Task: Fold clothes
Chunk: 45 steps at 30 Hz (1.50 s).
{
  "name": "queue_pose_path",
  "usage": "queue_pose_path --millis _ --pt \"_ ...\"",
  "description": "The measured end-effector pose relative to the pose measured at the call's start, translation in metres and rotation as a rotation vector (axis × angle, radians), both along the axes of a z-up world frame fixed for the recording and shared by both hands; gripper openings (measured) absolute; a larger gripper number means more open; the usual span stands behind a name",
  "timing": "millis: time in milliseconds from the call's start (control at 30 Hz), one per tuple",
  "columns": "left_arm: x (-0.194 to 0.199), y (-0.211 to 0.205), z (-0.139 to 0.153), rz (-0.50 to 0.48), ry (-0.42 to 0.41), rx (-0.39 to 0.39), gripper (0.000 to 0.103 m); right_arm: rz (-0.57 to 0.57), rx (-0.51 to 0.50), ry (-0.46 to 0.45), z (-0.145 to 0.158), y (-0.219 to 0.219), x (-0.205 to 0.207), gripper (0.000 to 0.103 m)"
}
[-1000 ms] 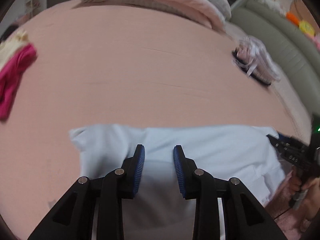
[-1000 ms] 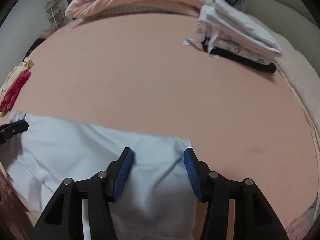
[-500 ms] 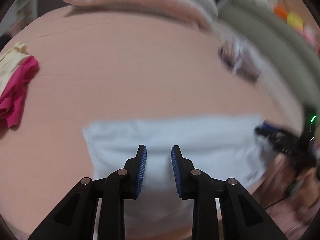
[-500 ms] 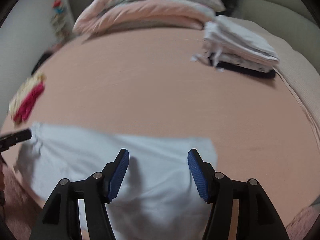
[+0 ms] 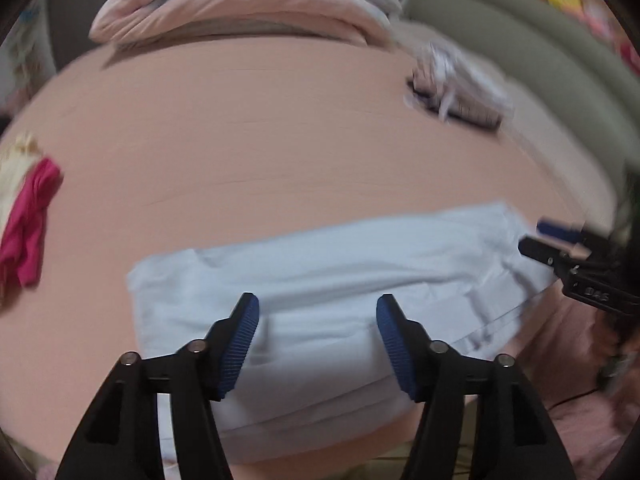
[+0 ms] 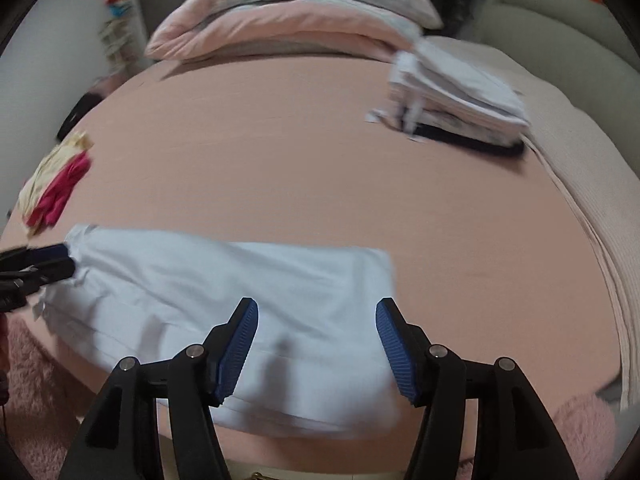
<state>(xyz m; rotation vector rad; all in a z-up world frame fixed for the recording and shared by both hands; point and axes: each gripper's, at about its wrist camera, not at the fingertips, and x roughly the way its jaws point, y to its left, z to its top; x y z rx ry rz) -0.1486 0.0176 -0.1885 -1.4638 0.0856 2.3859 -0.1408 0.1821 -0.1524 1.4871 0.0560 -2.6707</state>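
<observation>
Light blue garment (image 5: pixel 320 280) folded into a wide band, flat on pink bed (image 5: pixel 260 140), at 6 o'clock edge in both views, lower part draped over bed edge. Left gripper (image 5: pixel 318 320) above garment's middle, jaws opening, now wide apart, blue pads (image 5: pixel 240 340) clear of cloth, nothing gripped. Right gripper (image 6: pixel 316 320) above garment's right half, jaws wide open, nothing held, cloth below gap only. In left view, right gripper (image 5: pixel 560 248) visible at 3 o'clock, tips just beside garment's right end; touching or not, cannot tell. In right view, left gripper (image 6: pixel 52 260) tips at 9 o'clock, at garment's left end. Magenta cloth (image 5: pixel 28 220) with cream piece (image 5: pixel 12 172) at 9 o'clock on bed, well apart from garment. Folded stack (image 6: pixel 460 100) of white items over a dark one at 1 o'clock in right view, near beige blanket (image 6: pixel 580 200) along right side of bed. Same stack (image 5: pixel 460 84) blurred at 1 o'clock in left view. Pink duvet (image 6: pixel 288 20) piled at 12 o'clock, far end of bed. Grey-green padded headboard (image 5: pixel 520 52) at 2 o'clock. Fluffy pink rug (image 6: pixel 32 392) at 7 o'clock below bed edge. Both frames motion-blurred.
</observation>
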Motion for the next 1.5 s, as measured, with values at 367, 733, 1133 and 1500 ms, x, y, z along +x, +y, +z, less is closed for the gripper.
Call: queue_pose_path --millis 367,733,1133,1500 --pt "0.056 -0.012 -0.02 -0.12 -0.124 -0.03 0.058 0.173 0.03 -0.106 -0.025 -0.014 0.045 0.062" --pt "0.002 0.004 -0.025 0.073 -0.1 0.05 0.058 0.128 -0.042 -0.053 -0.004 -0.015 -0.002 0.062" --pt "0.042 0.011 -0.001 -0.032 -0.092 0.088 0.058 0.173 0.039 -0.121 -0.023 0.013 0.03 0.07" --pt "0.028 0.022 -0.031 -0.06 -0.022 -0.081 0.059 0.325 0.051 -0.09 -0.048 -0.018 -0.009 0.07"
